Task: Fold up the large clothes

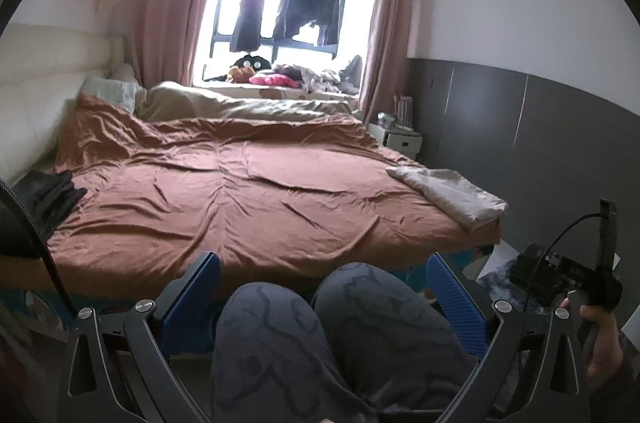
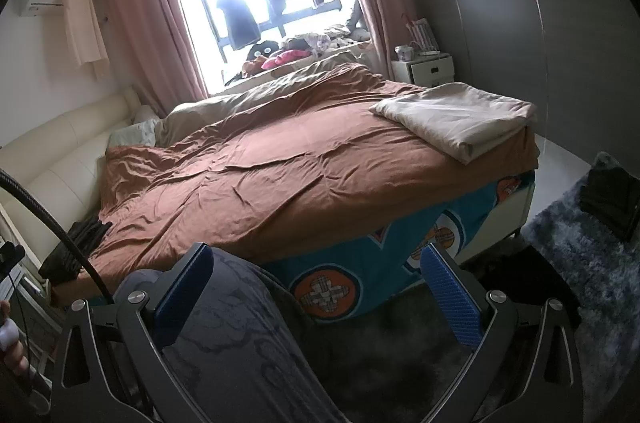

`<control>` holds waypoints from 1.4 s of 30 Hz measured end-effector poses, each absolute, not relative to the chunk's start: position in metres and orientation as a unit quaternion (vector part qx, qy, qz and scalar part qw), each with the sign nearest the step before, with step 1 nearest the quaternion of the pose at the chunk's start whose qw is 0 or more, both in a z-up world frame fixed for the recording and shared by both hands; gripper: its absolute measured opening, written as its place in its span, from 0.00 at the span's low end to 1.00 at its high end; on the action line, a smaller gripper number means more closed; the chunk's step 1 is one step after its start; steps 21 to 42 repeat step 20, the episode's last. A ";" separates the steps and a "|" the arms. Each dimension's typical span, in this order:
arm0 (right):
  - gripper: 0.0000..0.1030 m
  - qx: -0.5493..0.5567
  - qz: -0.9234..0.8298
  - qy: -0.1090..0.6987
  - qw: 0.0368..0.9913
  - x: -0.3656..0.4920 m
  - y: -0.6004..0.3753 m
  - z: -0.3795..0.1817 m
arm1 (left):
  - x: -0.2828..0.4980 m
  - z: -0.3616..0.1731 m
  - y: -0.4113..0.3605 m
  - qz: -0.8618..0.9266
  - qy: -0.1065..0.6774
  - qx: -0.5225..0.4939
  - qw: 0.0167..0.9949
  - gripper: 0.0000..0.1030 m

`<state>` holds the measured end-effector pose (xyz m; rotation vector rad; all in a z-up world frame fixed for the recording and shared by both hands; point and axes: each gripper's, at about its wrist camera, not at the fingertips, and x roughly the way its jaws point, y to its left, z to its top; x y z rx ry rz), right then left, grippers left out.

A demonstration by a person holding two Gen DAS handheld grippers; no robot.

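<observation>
1. Left wrist view: left gripper (image 1: pixel 322 297) jaws spread wide, nothing between them — it hangs above the person's knees (image 1: pixel 320 319), short of the bed (image 1: pixel 240 191).
2. Right wrist view: right gripper (image 2: pixel 318 293) likewise spread wide and empty, over one knee and the dark floor.
3. Folded beige cloth (image 2: pixel 460 121) lies on the brown cover at the bed's right corner (near the foot edge).
4. Dark garment (image 1: pixel 48 197) lies crumpled at the bed's left edge — well apart from both grippers.
5. Dark clothes (image 1: pixel 288 3) hang at the window.
</observation>
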<state>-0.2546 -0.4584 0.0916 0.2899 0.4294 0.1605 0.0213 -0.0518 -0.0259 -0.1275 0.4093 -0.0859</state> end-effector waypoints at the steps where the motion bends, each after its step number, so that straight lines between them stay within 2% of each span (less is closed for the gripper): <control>1: 1.00 0.143 0.080 0.213 0.963 -0.255 -0.458 0.092 | 0.022 -0.027 -0.052 -0.040 0.207 -0.062 0.976 1.00; 42: 1.00 0.142 0.085 0.211 0.963 -0.259 -0.463 0.096 | 0.011 -0.022 -0.057 -0.041 0.196 -0.048 0.979 1.00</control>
